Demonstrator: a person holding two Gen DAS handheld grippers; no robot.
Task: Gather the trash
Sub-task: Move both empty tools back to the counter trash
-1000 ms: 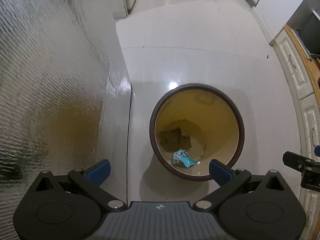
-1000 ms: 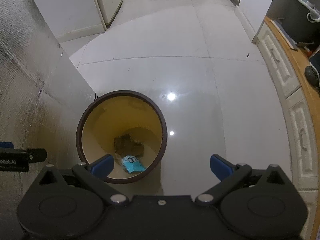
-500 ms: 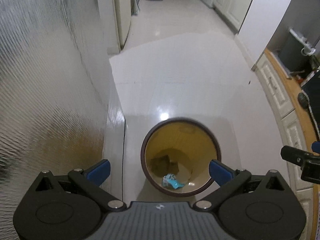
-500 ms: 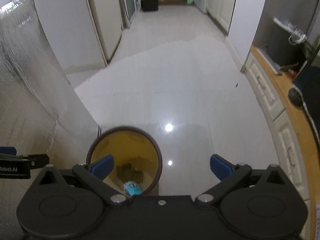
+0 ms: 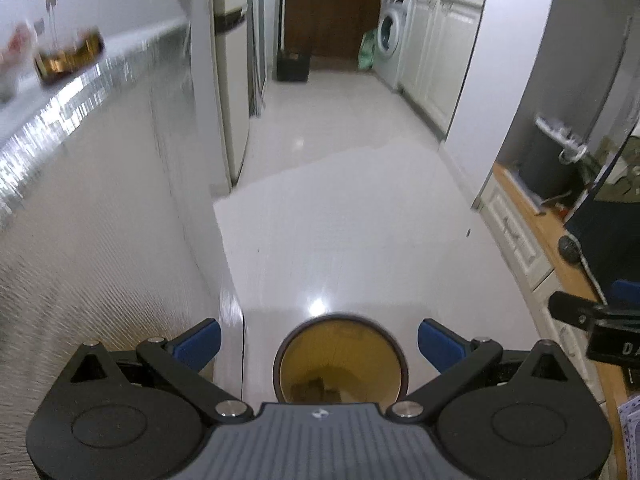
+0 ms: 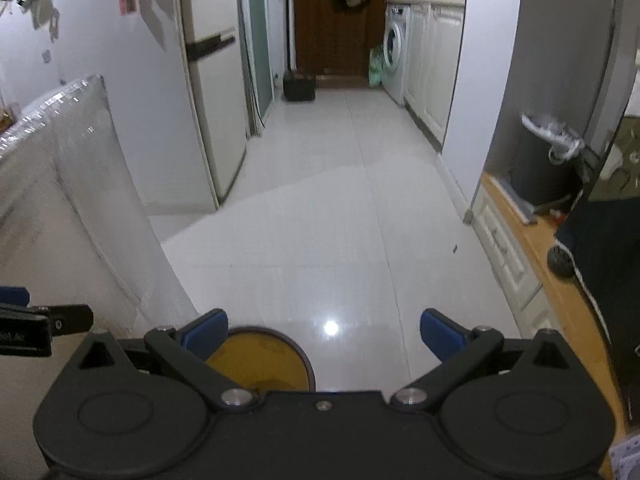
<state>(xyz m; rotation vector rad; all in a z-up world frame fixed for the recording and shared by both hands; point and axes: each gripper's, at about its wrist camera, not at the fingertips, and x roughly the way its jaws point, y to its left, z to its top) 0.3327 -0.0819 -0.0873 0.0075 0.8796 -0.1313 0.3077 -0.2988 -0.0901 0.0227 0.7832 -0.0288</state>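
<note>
Bin (image 5: 340, 354): round, dark-rimmed, yellow inside, standing on the white tiled floor (image 5: 340, 216) beside a silvery textured panel (image 5: 100, 208); dark scraps lie at its bottom. Left gripper (image 5: 319, 343) hangs above it, blue fingers (image 5: 198, 342) spread wide, holding nothing. Right gripper (image 6: 324, 336) is likewise spread and empty; the bin (image 6: 260, 364) shows under its left finger. Legible writing: "DA" on the right gripper's side in the left view, cut off at the frame edge. A washer (image 6: 394, 46) stands down the corridor.
</note>
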